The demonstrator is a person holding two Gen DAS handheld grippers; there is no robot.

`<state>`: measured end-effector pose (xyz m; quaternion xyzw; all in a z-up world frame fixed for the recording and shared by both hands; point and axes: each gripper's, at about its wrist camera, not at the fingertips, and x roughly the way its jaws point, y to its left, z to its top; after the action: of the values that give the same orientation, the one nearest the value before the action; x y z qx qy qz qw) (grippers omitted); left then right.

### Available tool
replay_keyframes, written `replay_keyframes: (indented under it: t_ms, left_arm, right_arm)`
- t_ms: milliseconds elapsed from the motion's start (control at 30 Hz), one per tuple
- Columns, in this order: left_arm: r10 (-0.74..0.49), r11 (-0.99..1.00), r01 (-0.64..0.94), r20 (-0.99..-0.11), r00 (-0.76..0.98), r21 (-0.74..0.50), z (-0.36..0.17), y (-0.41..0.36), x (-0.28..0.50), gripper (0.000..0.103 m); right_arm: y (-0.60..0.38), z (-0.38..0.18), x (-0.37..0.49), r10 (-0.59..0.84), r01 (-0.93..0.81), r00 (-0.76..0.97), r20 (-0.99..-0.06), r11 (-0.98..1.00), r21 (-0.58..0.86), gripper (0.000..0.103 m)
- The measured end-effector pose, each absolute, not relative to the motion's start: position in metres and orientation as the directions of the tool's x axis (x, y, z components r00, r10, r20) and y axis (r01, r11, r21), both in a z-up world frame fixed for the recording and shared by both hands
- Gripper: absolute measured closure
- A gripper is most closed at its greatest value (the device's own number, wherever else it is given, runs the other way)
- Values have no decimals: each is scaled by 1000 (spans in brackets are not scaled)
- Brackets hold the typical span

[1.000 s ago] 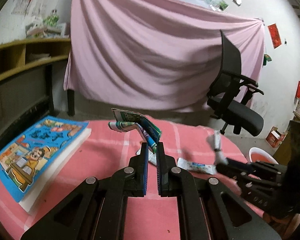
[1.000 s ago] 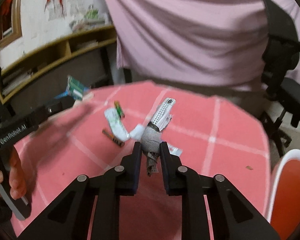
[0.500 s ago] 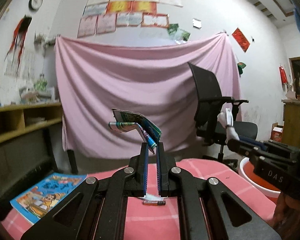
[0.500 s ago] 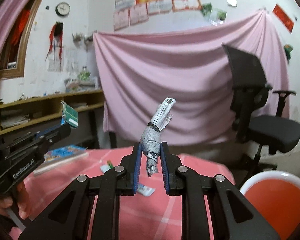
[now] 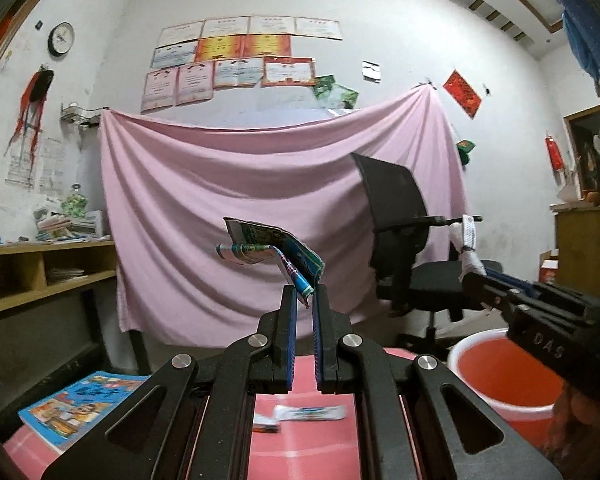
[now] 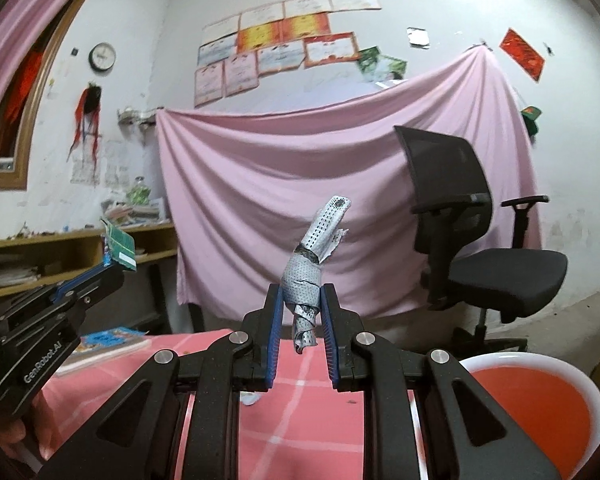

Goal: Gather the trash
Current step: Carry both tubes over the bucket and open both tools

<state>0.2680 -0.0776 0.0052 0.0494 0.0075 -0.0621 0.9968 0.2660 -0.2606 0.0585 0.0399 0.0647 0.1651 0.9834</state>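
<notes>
My left gripper (image 5: pixel 304 300) is shut on a crumpled blue-green wrapper (image 5: pixel 272 250) and holds it in the air above the pink checked table (image 5: pixel 300 444). In the right wrist view my right gripper (image 6: pixel 301 300) is shut on a twisted white dotted wrapper (image 6: pixel 314 252), also lifted. Each gripper shows in the other's view: the right gripper (image 5: pixel 470 274) to the right, the left gripper (image 6: pixel 114 266) to the left. An orange bucket (image 5: pixel 504 376) with a white rim (image 6: pixel 540 404) stands low at the right. A white wrapper (image 5: pixel 310 413) and a small dark scrap (image 5: pixel 266 428) lie on the table.
A colourful book (image 5: pixel 76 404) lies at the table's left edge. A black office chair (image 6: pixel 472 248) stands behind the table before a pink hanging cloth (image 5: pixel 236 184). Wooden shelves (image 5: pixel 40 276) line the left wall. A person's hand (image 5: pixel 576 424) holds the right gripper.
Both grippers have risen and tipped up to level with their wrappers still held. The table has dropped low in both views; the far wall and the orange bucket have come into sight.
</notes>
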Motion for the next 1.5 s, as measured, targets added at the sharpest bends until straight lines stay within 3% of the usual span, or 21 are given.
replay_keyframes:
  t_ms: [267, 600, 767, 1000, 1500]
  left_arm:
    - [-245, 963, 251, -66, 967, 101, 19, -141, 277, 98]
    - [-398, 910, 415, -253, 882, 12, 13, -214, 315, 98]
    - [-432, 898, 430, -363, 826, -90, 9, -224, 344, 98]
    - [-486, 870, 466, -449, 750, -162, 8, -238, 364, 98]
    - [-522, 841, 520, -470, 712, -146, 13, -240, 354, 97]
  right_arm:
    - [-328, 52, 271, 226, -194, 963, -147, 960, 202, 86]
    - [-384, 36, 279, 150, -63, 950, -276, 952, 298, 86]
    - [-394, 34, 284, 155, -44, 941, -300, 937, 346, 86]
    - [-403, 26, 289, 152, -9, 922, -357, 928, 373, 84]
    - [-425, 22, 288, 105, 69, 923, -370, 901, 428, 82]
